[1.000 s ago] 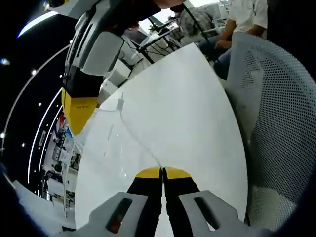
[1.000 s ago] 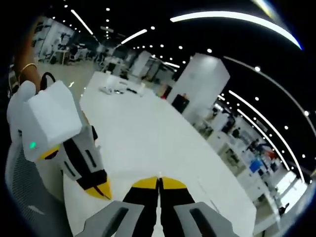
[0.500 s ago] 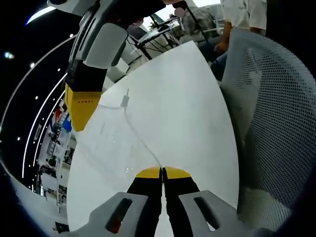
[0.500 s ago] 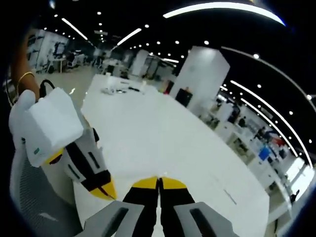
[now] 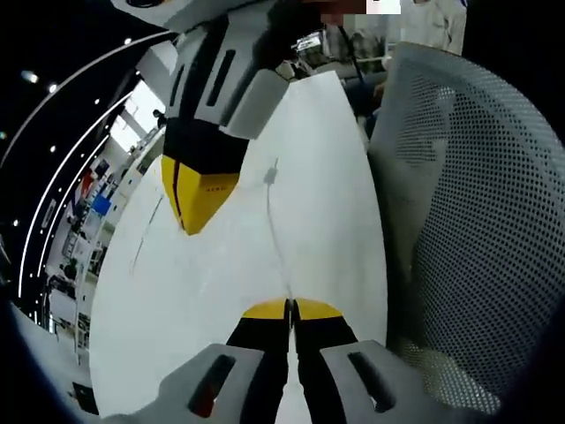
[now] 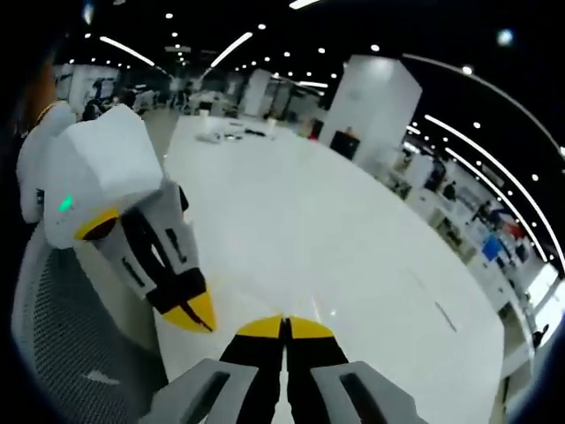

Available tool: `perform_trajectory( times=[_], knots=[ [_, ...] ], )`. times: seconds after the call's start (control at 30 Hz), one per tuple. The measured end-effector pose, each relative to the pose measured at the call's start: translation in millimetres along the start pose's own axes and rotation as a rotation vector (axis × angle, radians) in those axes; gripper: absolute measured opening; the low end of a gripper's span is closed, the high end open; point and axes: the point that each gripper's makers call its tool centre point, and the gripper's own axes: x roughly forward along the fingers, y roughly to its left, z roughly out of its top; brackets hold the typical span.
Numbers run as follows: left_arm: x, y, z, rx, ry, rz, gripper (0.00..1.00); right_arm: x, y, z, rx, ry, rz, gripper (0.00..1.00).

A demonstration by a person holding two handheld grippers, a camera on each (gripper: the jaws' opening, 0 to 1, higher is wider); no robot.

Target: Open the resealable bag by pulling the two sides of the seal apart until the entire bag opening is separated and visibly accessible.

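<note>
The clear, nearly invisible resealable plastic bag (image 5: 231, 231) hangs above the white counter (image 5: 327, 177), stretched between both tools. The left tool (image 5: 290, 306) is clamped on one side of the seal; the right tool (image 5: 198, 205) appears clamped on the other. The step in hand is likely pulling the seal apart. The next move calls for drawing the tools steadily apart, beside the grey mesh chair (image 5: 477, 221).
</note>
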Motion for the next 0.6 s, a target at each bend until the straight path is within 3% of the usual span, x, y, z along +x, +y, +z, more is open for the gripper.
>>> perform_trajectory(
  times=[0.13,0.3,0.43,0.5,0.6],
  knots=[
    [-2.4,0.5,7.5,-0.080,-0.055,0.020,0.07,4.7,2.0,-11.1,-0.057,0.044,-0.011,0.00],
    [-9.8,0.8,12.0,-0.109,-0.067,0.038,0.12,8.8,5.8,-17.6,-0.065,0.053,-0.005,0.00],
    [-21.2,7.1,22.2,-0.165,-0.141,0.084,0.23,12.7,4.7,-26.0,-0.093,0.077,0.002,0.00],
    [-27.2,10.5,20.9,-0.195,-0.151,0.098,0.32,14.5,3.1,-30.6,-0.141,0.098,0.007,0.00],
    [-35.5,17.6,13.8,-0.222,-0.144,0.129,0.32,17.2,1.1,-37.2,-0.179,0.119,0.015,0.00]
  ],
)
